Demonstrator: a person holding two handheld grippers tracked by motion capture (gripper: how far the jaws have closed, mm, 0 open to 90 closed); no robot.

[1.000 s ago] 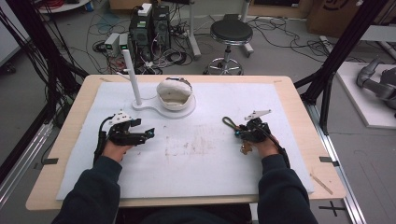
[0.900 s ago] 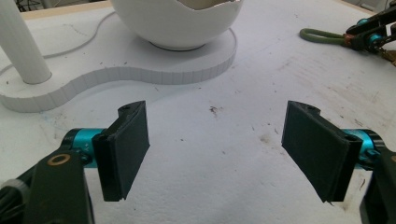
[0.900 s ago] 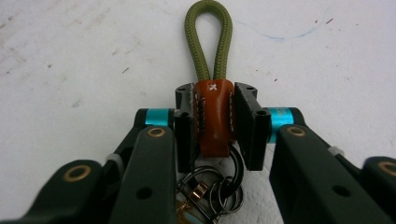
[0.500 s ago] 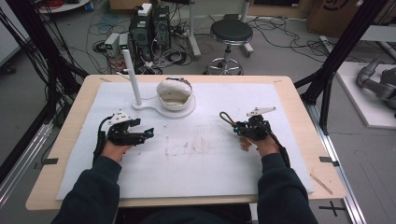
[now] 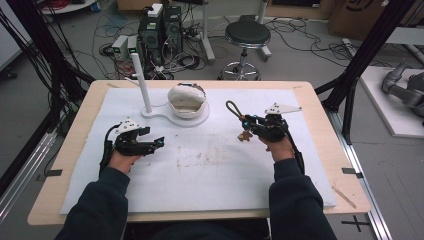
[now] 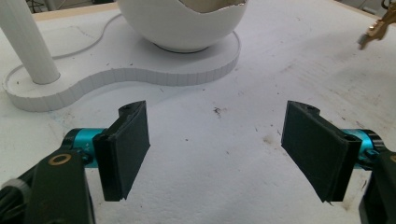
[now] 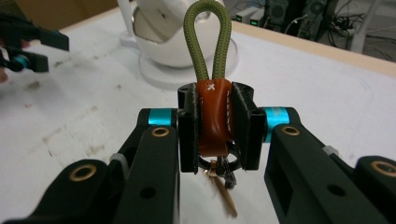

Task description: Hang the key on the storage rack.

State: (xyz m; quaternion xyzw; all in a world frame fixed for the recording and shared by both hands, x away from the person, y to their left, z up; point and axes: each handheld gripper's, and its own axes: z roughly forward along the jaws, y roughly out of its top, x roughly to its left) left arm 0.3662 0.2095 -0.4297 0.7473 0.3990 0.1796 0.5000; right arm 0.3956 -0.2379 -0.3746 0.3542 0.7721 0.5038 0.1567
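- On the white mat (image 5: pixel 210 180) the white bowl (image 5: pixel 186 100) sat on its flat white base (image 5: pixel 197 120), with the white post (image 5: pixel 142 85) upright at the base's left end. In the left gripper view the bowl's top rim looked jagged.
- This stand was well ahead of both grippers and sat between them. Nothing stood between the right gripper and the bowl.
- Off the table I noted a black stool (image 5: pixel 246 36), computer boxes and loose cables on the floor.
- My left gripper (image 5: pixel 152 145) rested low on the mat. Its jaws were wide apart with bare mat between the pads (image 6: pixel 126 149).
- My right gripper (image 7: pixel 215 128) had just been closing. Both pads pressed on the brown leather tab of the key fob (image 7: pixel 214 119), so it was clamped.
- From above, the right gripper (image 5: pixel 246 121) held the fob (image 5: pixel 239 117) above the mat, right of the bowl.
- The fob had an olive cord loop (image 7: pixel 206 37) rising straight up out of the tab. The tab had white stitching and a small cross mark.
- A metal ring and a brass-coloured key (image 7: pixel 224 196) hung below the tab, clear of the mat.
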